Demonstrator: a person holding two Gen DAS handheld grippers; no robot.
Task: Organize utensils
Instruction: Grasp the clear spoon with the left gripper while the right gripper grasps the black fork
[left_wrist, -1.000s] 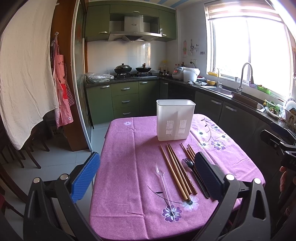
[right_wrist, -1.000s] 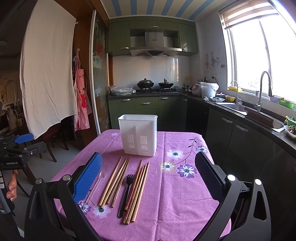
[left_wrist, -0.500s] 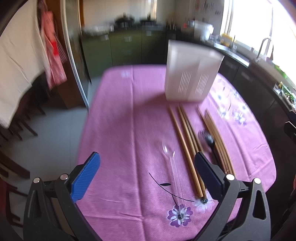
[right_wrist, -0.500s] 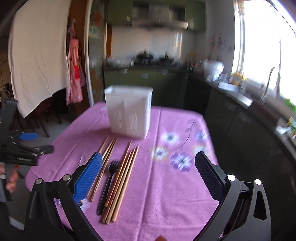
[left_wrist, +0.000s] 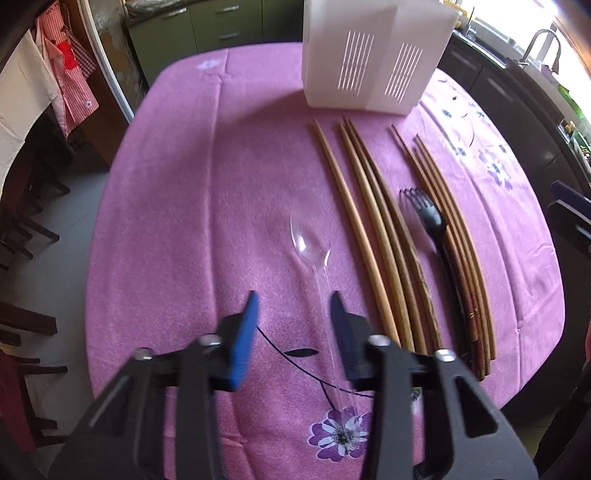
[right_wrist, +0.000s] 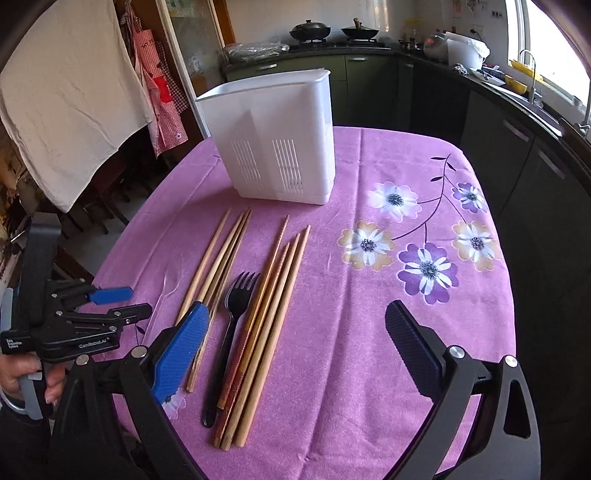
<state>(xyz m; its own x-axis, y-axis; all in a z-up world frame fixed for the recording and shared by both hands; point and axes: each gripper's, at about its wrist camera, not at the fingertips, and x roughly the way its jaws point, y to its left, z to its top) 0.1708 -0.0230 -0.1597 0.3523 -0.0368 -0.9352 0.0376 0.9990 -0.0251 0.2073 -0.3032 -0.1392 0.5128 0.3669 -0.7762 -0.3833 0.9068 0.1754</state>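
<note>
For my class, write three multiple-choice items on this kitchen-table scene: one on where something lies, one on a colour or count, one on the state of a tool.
1. Where does the black fork lie?
A. between two groups of chopsticks
B. inside the white holder
C. on the floor

2. What colour is the tablecloth?
A. green
B. purple-pink with flowers
C. plain white

3. What is the state of the left tool?
A. shut on a chopstick
B. out of view
C. open, its fingers either side of the clear spoon's handle

Answers:
1 A: chopsticks lie along both sides of the fork, in front of the white holder.
2 B: the cloth is purple-pink with printed flowers.
3 C: a gap shows between the fingers, and the clear spoon lies on the cloth, its handle running between them.
</note>
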